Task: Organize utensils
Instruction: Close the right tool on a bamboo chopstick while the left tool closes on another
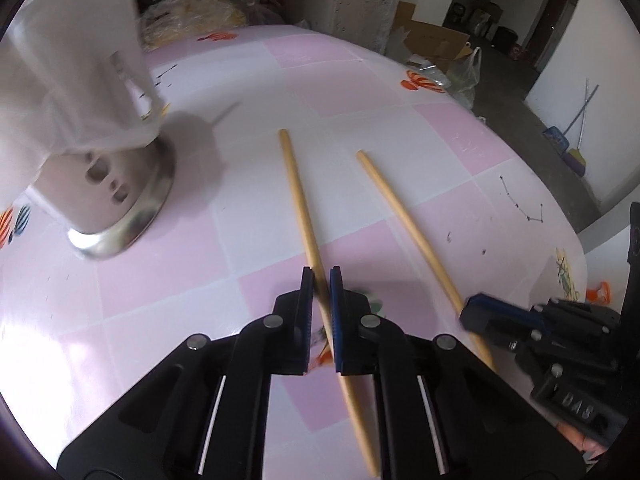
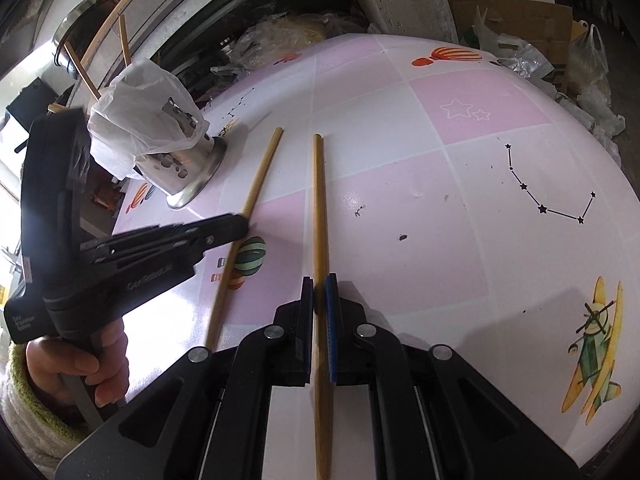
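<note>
On the far left of the pink-and-white checked worktop (image 2: 400, 92) stands a perforated steel utensil holder (image 2: 188, 172), a loose white plastic bag (image 2: 136, 120) draped over its upper half; in the right wrist view a few thin wooden sticks (image 2: 82, 70) rise from about its mouth, though the bag hides whether they truly sit inside, and nothing else of its contents can be made out; to its right lie the two chopsticks, side by side and apart, thin tips pointing away from the cameras. The left claw (image 1: 320, 280) has its jaws drawn narrow on either side of the left chopstick (image 1: 296, 196), pads seemingly touching the wood, which appears to rest on the worktop or just above it; the right claw (image 2: 320, 286) is likewise closed narrow around the right chopstick (image 2: 319, 200), which runs straight between its blue pads. A bare hand (image 2: 80, 364) grips the left tool's handle at the lower left of the right wrist view. By the look of it the job is at an early to middle stage: both chopsticks are gripped but neither is in the holder; what is left appears to be lifting each, swinging it left and dropping it in past the bag, which may snag a tip.
</note>
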A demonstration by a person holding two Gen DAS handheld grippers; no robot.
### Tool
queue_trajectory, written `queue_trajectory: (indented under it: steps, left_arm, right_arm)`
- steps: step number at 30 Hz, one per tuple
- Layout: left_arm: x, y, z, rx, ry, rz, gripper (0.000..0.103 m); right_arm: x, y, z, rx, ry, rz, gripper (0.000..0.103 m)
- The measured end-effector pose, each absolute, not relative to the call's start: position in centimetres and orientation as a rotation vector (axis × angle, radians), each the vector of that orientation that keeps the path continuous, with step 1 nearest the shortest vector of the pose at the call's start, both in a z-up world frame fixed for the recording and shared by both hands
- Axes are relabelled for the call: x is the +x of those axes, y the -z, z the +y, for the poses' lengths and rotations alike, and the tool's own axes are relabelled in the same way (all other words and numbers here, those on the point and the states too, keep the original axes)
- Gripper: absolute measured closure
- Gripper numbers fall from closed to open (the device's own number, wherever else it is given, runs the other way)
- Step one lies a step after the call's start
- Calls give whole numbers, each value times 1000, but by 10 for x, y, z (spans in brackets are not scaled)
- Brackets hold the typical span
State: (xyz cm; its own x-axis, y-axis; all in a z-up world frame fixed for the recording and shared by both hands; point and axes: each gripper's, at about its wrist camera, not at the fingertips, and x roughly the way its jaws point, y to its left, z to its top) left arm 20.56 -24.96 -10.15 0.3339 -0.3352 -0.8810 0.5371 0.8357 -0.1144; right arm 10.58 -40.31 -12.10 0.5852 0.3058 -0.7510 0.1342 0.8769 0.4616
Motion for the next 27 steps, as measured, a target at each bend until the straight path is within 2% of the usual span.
queue_trajectory:
  steps: [16,27]
  left_arm:
    - [164,93,-89,61,316,1134,97]
    - [153,92,-52,-75,310,1162,96]
  right_arm:
    - [92,119,-355,466,-230,1013,97]
    - [85,114,-329,391,-269,1044,95]
